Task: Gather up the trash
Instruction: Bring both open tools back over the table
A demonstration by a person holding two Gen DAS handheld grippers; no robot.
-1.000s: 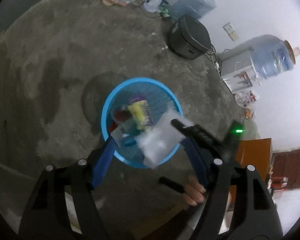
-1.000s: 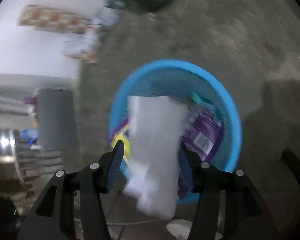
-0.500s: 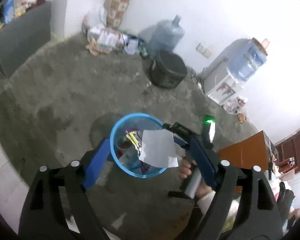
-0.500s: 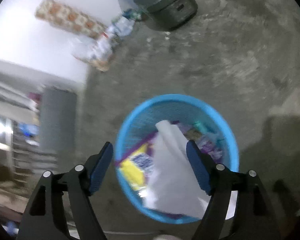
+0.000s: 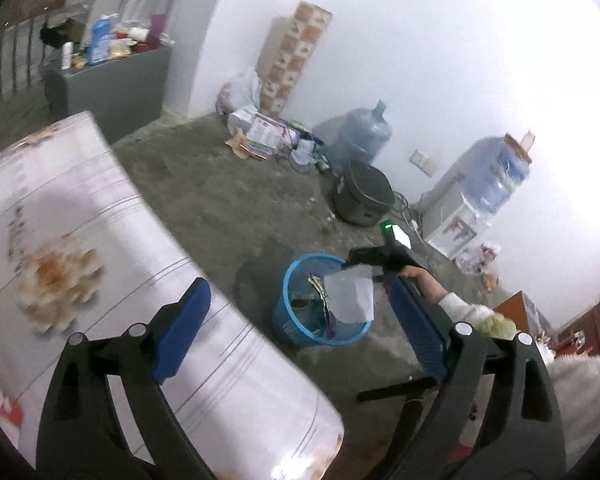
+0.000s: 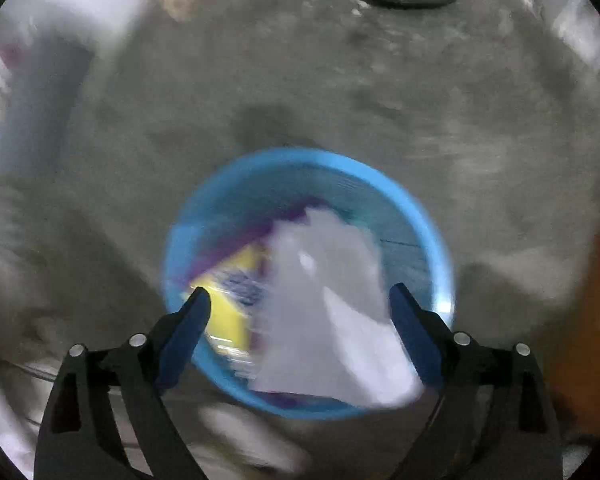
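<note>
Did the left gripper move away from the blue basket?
Yes. The left gripper has pulled up and back: the blue basket looks smaller and lower, and the wall fills more of the view.

Left wrist view: high, oblique across floor. Right wrist view: close, straight down. Shared: blue basket.

I see a rough, matt concrete floor, a blue plastic mesh basket, thin white paper, and a glossy tabletop.
</note>
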